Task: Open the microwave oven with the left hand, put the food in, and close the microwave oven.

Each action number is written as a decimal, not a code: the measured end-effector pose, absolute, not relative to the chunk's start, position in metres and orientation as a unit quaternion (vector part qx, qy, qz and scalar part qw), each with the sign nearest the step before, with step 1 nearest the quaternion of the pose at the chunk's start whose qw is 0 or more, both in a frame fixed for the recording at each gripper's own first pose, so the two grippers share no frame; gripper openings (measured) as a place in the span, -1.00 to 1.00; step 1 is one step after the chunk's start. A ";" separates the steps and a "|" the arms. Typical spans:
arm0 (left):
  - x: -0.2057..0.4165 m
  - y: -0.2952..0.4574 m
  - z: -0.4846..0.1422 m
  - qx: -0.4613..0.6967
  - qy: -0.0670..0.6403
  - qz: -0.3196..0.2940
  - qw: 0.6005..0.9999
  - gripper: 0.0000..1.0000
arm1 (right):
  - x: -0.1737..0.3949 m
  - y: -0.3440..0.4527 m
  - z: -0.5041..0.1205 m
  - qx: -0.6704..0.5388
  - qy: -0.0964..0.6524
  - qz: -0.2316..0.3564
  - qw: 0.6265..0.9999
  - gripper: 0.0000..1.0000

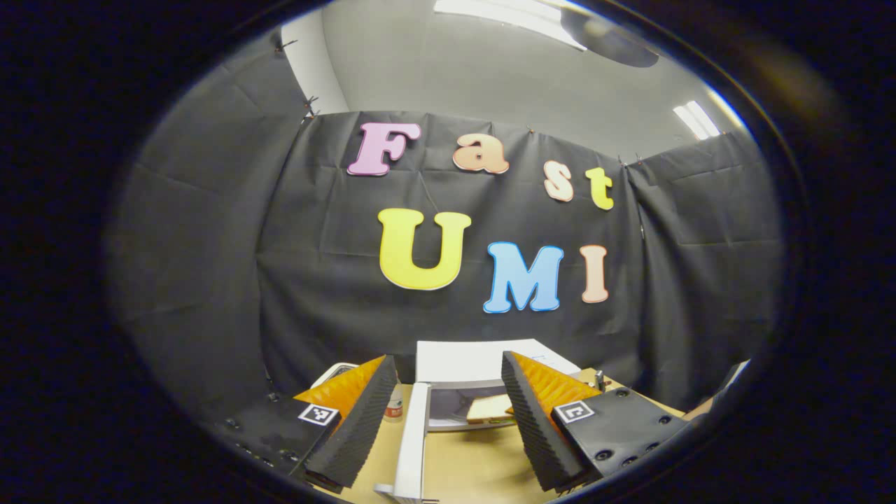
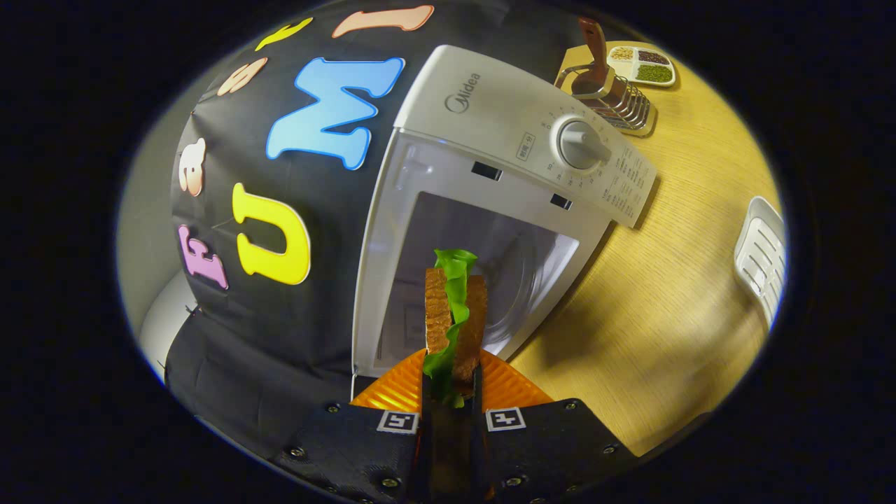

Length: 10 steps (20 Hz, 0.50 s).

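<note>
In the left gripper view, the left claw (image 1: 442,420) is gaping wide and gripping nothing, its fingers hanging above the bench (image 1: 476,469) on either side of the swung-out door (image 1: 411,441). Beyond it the microwave (image 1: 483,360) is standing open. In the right gripper view, the right claw (image 2: 451,381) is pinching the sandwich (image 2: 455,318) tight on both sides — holding it at the cavity's mouth.

Black cloth wall (image 1: 210,231), grey ceiling (image 1: 448,77) with strip lights (image 1: 696,119), wooden table (image 2: 672,280)
</note>
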<state>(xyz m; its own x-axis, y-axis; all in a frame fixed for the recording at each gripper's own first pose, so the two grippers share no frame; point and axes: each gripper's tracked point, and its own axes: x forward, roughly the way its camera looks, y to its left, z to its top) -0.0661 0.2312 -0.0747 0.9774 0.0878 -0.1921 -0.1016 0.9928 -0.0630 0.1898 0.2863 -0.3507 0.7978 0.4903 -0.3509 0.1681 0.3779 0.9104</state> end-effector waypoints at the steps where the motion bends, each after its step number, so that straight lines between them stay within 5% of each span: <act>1: -0.066 0.236 -0.077 -0.036 0.100 0.052 0.993 0.93 | 0.202 0.293 -0.358 0.561 0.297 0.092 0.767 -0.60; 10: -0.060 0.278 -0.097 -0.030 0.142 0.095 0.985 0.89 | 0.285 0.323 -0.390 0.628 0.226 0.003 0.745 -0.59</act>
